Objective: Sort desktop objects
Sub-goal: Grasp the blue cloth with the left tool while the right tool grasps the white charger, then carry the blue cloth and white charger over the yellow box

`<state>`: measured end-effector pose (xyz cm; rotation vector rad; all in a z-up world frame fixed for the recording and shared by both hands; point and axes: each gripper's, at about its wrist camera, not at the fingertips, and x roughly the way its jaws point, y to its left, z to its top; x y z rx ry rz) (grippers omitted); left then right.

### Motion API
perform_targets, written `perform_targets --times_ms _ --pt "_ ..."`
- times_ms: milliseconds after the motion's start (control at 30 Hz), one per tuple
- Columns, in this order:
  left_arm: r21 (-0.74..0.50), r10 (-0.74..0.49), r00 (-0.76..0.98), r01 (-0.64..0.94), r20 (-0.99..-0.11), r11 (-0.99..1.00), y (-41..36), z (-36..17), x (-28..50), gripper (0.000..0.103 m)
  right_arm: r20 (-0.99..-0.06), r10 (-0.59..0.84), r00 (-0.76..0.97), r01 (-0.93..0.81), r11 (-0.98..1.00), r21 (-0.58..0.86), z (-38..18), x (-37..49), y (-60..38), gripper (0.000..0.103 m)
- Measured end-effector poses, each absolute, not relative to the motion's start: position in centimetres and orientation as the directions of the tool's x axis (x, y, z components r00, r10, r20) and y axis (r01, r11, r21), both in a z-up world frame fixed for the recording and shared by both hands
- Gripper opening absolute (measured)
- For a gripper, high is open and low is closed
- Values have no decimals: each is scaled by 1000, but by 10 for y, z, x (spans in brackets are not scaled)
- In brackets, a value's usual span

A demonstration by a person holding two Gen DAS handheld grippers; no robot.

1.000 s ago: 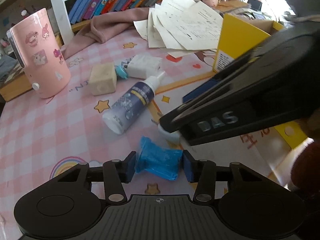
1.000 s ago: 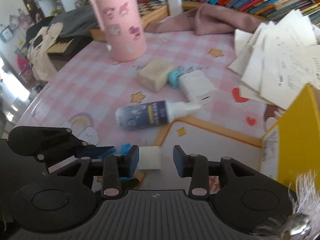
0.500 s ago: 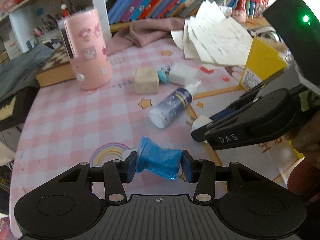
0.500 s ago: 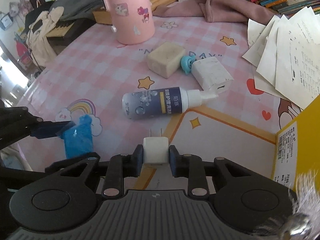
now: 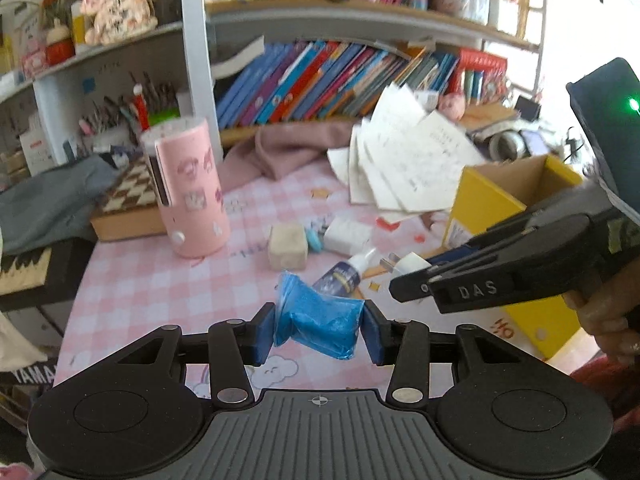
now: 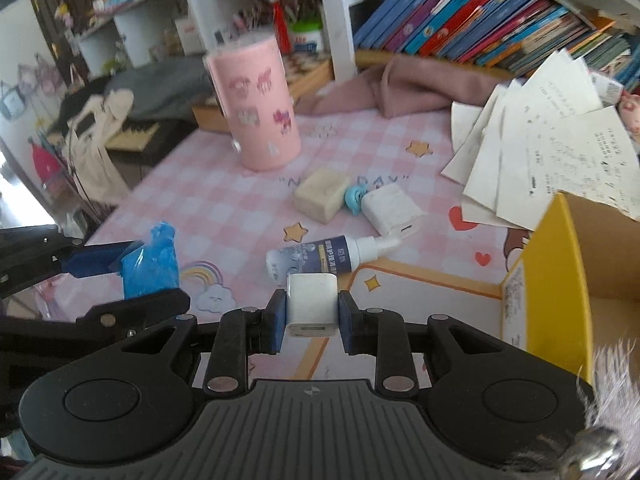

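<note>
My left gripper [image 5: 318, 330] is shut on a crumpled blue plastic packet [image 5: 320, 326], held off the pink checked desk; the same blue packet [image 6: 150, 262] shows at the left of the right wrist view. My right gripper [image 6: 312, 316] is shut on a small white plug adapter [image 6: 311, 310], also lifted; its prongs point left in the left wrist view, where the white adapter [image 5: 406, 264] sticks out of the right gripper [image 5: 416, 276]. On the desk lie a dark blue spray bottle [image 6: 320, 258], a beige block [image 6: 322, 194], a small blue clip [image 6: 354, 198] and a white charger [image 6: 392, 210].
An open yellow cardboard box [image 6: 560, 280] stands at the right. A tall pink cup with stickers [image 6: 256, 108] stands at the back left. Loose papers [image 6: 540, 140], a pink cloth [image 6: 400, 88] and a shelf of books [image 6: 480, 12] fill the back. A hand [image 5: 608, 320] holds the right gripper.
The right gripper closed on the white adapter and lifted it. The left gripper rose and tilted up with the blue packet, so the desk objects now sit farther away.
</note>
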<state>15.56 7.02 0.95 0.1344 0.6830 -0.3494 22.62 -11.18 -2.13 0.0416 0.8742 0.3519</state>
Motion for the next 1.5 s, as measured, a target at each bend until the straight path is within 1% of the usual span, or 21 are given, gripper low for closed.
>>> perform_targets --times_ms 133,267,800,1300,1500 --pt "-2 -316 719 401 -619 916 70 18 134 43 -720 308 622 -259 948 182 -12 199 -112 25" --pt "-9 -346 699 437 -626 900 69 16 117 43 -709 285 644 -228 957 178 -9 176 -111 25" --pt "-32 -460 650 558 -605 829 66 14 57 42 -694 161 702 -69 985 159 -4 84 -118 25" --pt "-55 -571 558 685 -603 727 35 8 41 42 -713 38 700 85 987 136 -6 33 -142 25" --pt "-39 -616 514 748 -596 662 8 9 41 42 -712 -23 702 169 976 136 -6 16 -163 25"
